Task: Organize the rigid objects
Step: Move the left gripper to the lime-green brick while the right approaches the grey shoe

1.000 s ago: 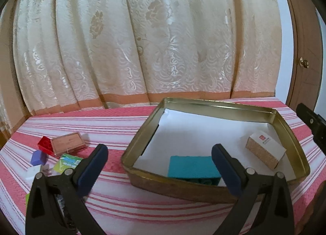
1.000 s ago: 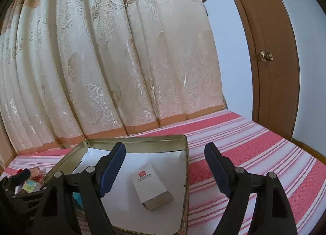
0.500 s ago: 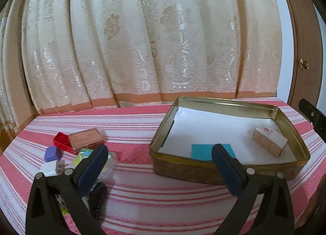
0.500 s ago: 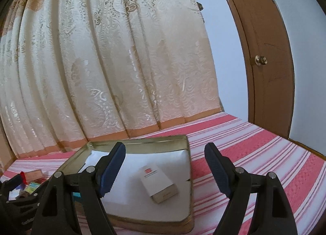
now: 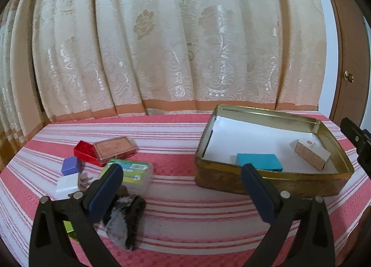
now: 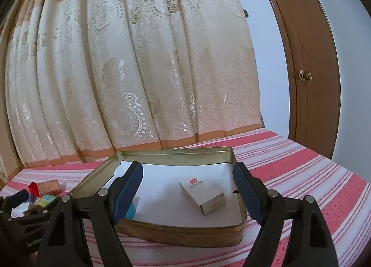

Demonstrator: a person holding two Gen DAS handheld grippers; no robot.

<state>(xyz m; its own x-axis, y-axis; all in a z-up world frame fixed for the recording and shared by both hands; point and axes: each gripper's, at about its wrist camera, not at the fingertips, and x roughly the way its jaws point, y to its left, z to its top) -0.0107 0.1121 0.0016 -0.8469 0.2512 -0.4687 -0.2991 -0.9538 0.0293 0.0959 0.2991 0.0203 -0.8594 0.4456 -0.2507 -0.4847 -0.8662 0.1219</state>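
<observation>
Sitting on the striped red-and-white cloth [image 5: 185,225] is a shallow gold tin [image 5: 266,181], lined with white paper, and it's already got two things in it: a teal box [image 5: 258,161] lying flat near the front wall and a white carton with a tan side [image 5: 310,154] off toward the right end, well apart from each other. Over on the left of the cloth there's a loose cluster that's not in the tin: a red box [image 5: 84,152] touching a clear case with a copper-looking insert [image 5: 114,150], a small purple block [image 5: 70,166], a white plug adapter [image 5: 68,183], a green-labelled clear case [image 5: 129,172] and some dark fuzzy thing [image 5: 125,218] I can't make out. Left gripper [image 5: 180,194] has its fingers spread wide with nothing between them, hanging above the cloth between the cluster and the tin. Right gripper [image 6: 187,191] is also spread and empty, facing the tin from the front. Cream curtain [image 5: 174,46] behind, brown door [image 6: 308,63] at right.
</observation>
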